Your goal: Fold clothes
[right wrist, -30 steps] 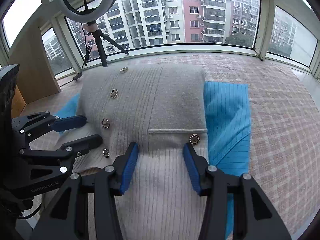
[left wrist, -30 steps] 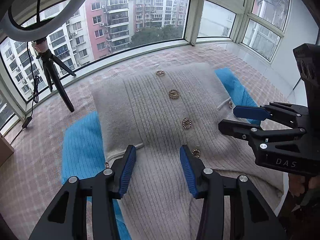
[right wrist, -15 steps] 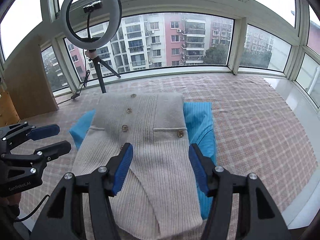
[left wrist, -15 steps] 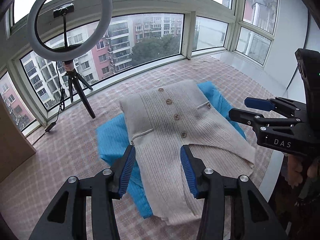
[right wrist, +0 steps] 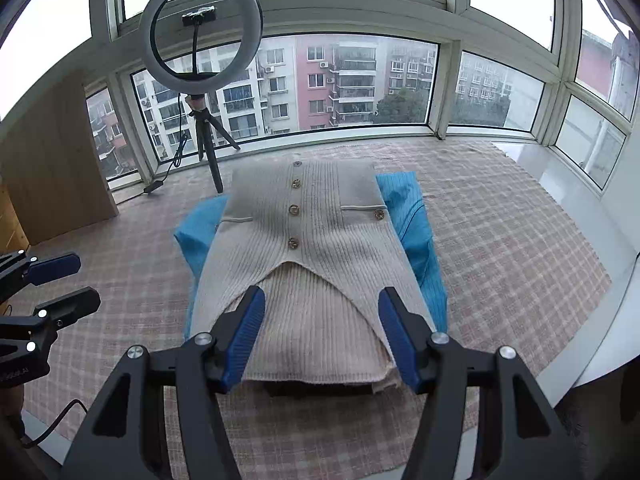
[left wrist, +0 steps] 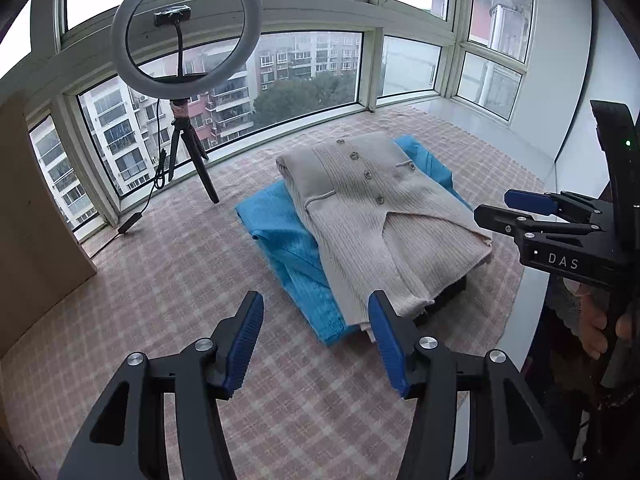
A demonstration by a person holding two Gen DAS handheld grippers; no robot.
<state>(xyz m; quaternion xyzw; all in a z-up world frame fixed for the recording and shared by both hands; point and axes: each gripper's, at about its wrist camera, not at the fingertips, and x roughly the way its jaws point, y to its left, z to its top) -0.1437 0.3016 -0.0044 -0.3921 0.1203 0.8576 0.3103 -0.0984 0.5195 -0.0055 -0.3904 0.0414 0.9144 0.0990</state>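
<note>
Both cameras look forward and down toward the window. The left wrist view stands back left of the beige cardigan (left wrist: 372,216), seeing it obliquely. The right wrist view sits directly before the cardigan (right wrist: 308,264), nearer. Both share the ring light (left wrist: 186,26) beyond it.

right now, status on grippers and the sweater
Left gripper open, right gripper open, both empty. Beige ribbed button-front cardigan folded atop blue knit garment. Nothing in the way.
</note>
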